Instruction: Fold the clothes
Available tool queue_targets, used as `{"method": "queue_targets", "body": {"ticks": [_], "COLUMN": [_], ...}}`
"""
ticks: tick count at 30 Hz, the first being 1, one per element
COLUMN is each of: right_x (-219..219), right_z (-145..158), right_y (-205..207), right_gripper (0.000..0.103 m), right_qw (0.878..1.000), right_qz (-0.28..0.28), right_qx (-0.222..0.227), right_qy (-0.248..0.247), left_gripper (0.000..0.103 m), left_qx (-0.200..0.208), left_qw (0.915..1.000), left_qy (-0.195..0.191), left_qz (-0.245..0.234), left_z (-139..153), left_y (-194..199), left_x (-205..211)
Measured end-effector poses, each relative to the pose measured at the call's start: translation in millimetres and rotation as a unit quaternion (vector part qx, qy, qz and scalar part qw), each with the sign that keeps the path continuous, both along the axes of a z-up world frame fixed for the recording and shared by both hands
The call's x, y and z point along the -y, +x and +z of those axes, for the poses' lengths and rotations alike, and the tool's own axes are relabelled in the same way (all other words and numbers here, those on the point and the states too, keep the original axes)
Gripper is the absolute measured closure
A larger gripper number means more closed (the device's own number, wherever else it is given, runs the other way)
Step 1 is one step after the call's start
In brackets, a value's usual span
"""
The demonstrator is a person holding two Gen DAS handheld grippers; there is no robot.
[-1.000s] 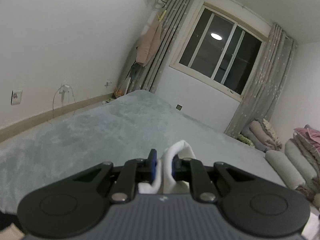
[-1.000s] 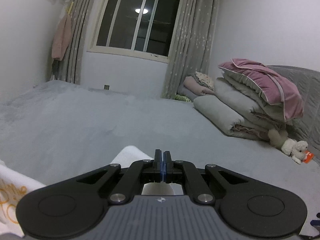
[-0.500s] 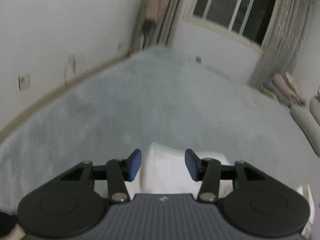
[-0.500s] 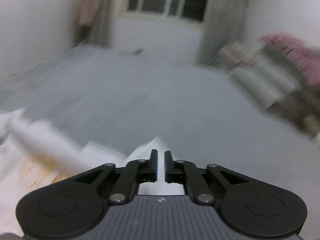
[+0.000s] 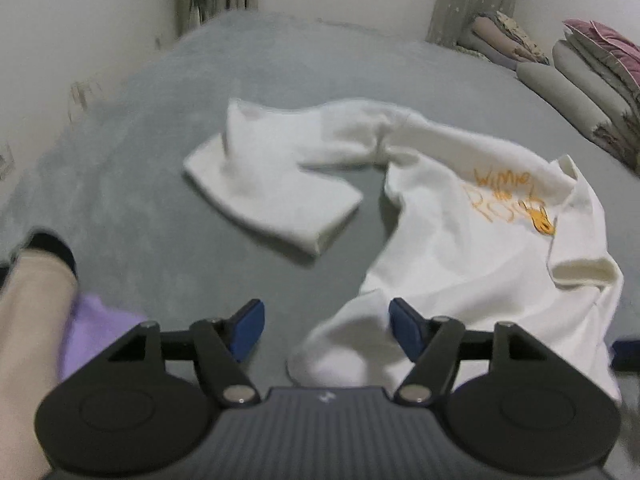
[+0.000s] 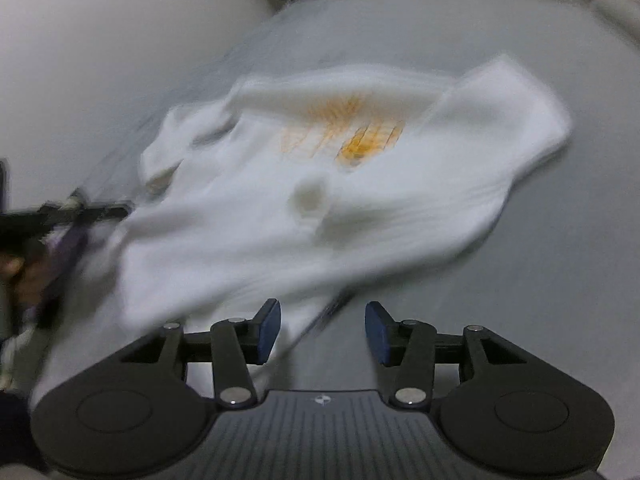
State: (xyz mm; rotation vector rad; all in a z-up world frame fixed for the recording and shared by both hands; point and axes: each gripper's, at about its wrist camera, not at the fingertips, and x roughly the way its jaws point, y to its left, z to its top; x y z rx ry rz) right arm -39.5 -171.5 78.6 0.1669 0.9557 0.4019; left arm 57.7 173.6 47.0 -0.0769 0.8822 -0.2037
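Note:
A white sweatshirt (image 5: 460,248) with an orange print lies crumpled on the grey bed cover (image 5: 160,168), one sleeve bent out to the left. My left gripper (image 5: 324,330) is open, with a fold of the shirt's hem lying loose between its jaws. In the blurred right wrist view the same sweatshirt (image 6: 328,192) is spread on the cover. My right gripper (image 6: 322,328) is open just over its near edge, holding nothing. The left gripper shows dimly at that view's left edge (image 6: 68,216).
Stacked pillows and folded quilts (image 5: 592,80) lie along the right side. A wall (image 5: 80,32) runs along the bed's left side, with curtains at the far end. The person's leg and a purple cloth (image 5: 92,328) sit at the lower left.
Both grippers were shut on the white fabric and held it up; they have opened, let it drop onto the bed, and tilted down toward it.

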Motion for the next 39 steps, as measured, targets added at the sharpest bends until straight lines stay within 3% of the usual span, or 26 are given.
{"method": "queue_targets", "body": {"ticks": [2,4,5,6,7,9,15,21,26,30,33,35,37,39], "right_x": [-4,-12,-18,-25,-32,-33,14,54,75,70,61,56,52,45], "right_z": [-1,-5,-6,-8,-9,-8,31,80,94,72,48,42,46,51], "right_y": [-7,-3,-3,-3,-4,-5,-32,-68,-100,-105,-90,-81,-72,-59], "right_gripper": [0.054,0.059,0.062,0.070,0.085,0.095,0.096,0.096,0.096,0.096,0.095,0.091,0.072,0.062], "right_qw": [1.000,0.998,0.999,0.999,0.998,0.998,0.995,0.997,0.997,0.995,0.992,0.989,0.988,0.987], "right_qz": [-0.026,-0.046,-0.048,-0.049,-0.049,-0.052,-0.067,-0.030,-0.012,0.017,0.026,0.030,0.028,0.023], "right_qx": [0.005,0.003,0.010,0.020,0.030,0.038,0.065,0.075,0.075,0.046,0.015,0.013,0.030,0.048], "right_qy": [0.006,0.031,0.020,0.004,-0.012,-0.012,0.034,-0.016,-0.036,-0.084,-0.125,-0.142,-0.146,-0.152], "left_gripper": [0.040,0.054,0.066,0.080,0.089,0.095,0.095,0.095,0.095,0.084,0.074,0.069,0.062,0.059], "left_qx": [0.013,0.016,0.016,0.019,0.022,0.023,0.013,-0.041,-0.063,-0.067,-0.066,-0.060,-0.046,-0.037], "left_qw": [0.9999,0.9997,0.9995,0.9991,0.9986,0.9988,0.9961,0.9959,0.9938,0.9934,0.9946,0.9958,0.9975,0.9986], "left_qy": [-0.008,-0.004,0.000,0.006,0.011,0.003,-0.085,-0.049,-0.017,0.026,0.032,0.032,0.030,0.024], "left_qz": [-0.008,-0.020,-0.029,-0.037,-0.046,-0.043,-0.019,-0.063,-0.089,-0.090,-0.074,-0.061,-0.045,-0.028], "left_z": [-3,-6,-9,-11,-12,-7,30,44,37,30,31,35,41,47], "left_y": [-6,-7,-8,-10,-11,-15,-42,-98,-133,-136,-130,-125,-117,-103], "left_x": [0,7,12,17,23,23,1,25,50,59,53,46,38,36]}}
